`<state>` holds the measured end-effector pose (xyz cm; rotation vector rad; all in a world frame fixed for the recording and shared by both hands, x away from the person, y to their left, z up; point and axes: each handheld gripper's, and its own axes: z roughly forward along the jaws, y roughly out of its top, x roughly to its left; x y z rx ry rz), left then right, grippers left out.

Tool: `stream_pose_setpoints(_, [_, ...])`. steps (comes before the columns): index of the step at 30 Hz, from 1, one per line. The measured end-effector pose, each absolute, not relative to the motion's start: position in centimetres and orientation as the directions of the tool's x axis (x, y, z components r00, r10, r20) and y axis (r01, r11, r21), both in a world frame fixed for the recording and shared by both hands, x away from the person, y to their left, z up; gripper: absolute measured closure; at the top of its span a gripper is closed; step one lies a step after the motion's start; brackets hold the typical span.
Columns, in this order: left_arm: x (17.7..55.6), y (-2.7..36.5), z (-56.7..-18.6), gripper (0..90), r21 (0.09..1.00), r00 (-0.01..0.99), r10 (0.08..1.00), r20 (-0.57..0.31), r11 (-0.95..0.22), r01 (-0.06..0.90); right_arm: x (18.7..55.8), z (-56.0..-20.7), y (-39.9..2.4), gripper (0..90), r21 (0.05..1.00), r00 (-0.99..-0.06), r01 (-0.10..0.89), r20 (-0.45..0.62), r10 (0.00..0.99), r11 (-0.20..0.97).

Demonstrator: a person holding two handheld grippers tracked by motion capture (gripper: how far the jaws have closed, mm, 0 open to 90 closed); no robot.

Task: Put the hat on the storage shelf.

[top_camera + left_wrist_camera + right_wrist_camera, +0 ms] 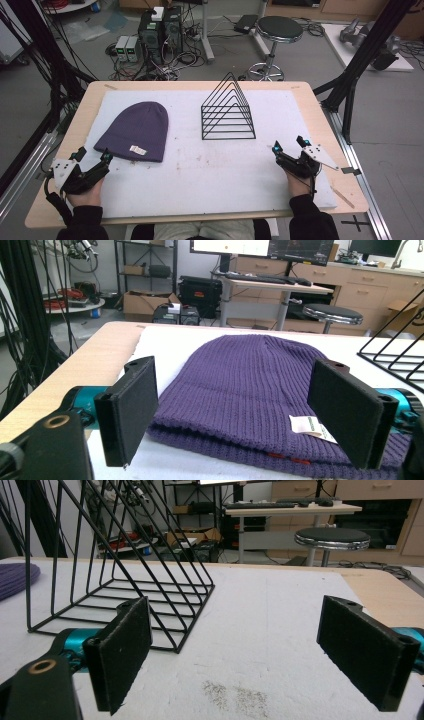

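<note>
A purple knit beanie (pixel 134 131) lies flat on the white mat at the left, a small white label on its brim (pixel 311 427). A black wire triangular rack (pixel 227 111) stands upright near the mat's middle, also visible in the right gripper view (pixel 125 575). My left gripper (pixel 92 156) rests at the front left, open, just short of the beanie's brim (pixel 240 440), nothing between its jaws. My right gripper (pixel 288 145) sits at the front right, open and empty, its jaws wide apart (pixel 250 655), the rack ahead and to its left.
The white mat (pixel 210 170) covers most of the wooden table (pixel 320 107). Black frame struts (pixel 360 55) rise at the right and left. Beyond the far edge stand a stool (pixel 278 31) and computer boxes with cables (pixel 160 35).
</note>
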<state>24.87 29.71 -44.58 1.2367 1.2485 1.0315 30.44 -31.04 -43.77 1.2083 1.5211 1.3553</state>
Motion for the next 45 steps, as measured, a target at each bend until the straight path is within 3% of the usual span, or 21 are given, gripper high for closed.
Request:
stream_pose_setpoints(23, [24.8,29.3,-44.2,20.6,0.996,0.082,0.995,-0.065,0.060,0.063,30.4,-43.8,-31.1,13.6,0.986,-0.270,0.166,0.056,0.961,-0.011])
stream_pose_setpoints(31, [25.7,28.3,-41.1,19.8,1.000,0.153,0.988,-0.026,0.026,0.002,30.4,-43.7,-30.8,13.6,0.987,-0.269,0.161,0.052,0.962,-0.008])
stream_pose_setpoints(35, [27.5,28.2,-39.4,18.9,0.998,0.223,0.973,-0.060,0.057,0.017,30.5,-43.7,-30.6,13.7,0.987,-0.271,0.162,0.048,0.961,-0.004])
stream_pose_setpoints(45, [31.1,28.4,-35.3,16.6,0.996,0.238,0.970,-0.057,0.040,0.078,30.6,-43.8,-30.4,13.7,0.986,-0.278,0.165,0.044,0.960,0.003])
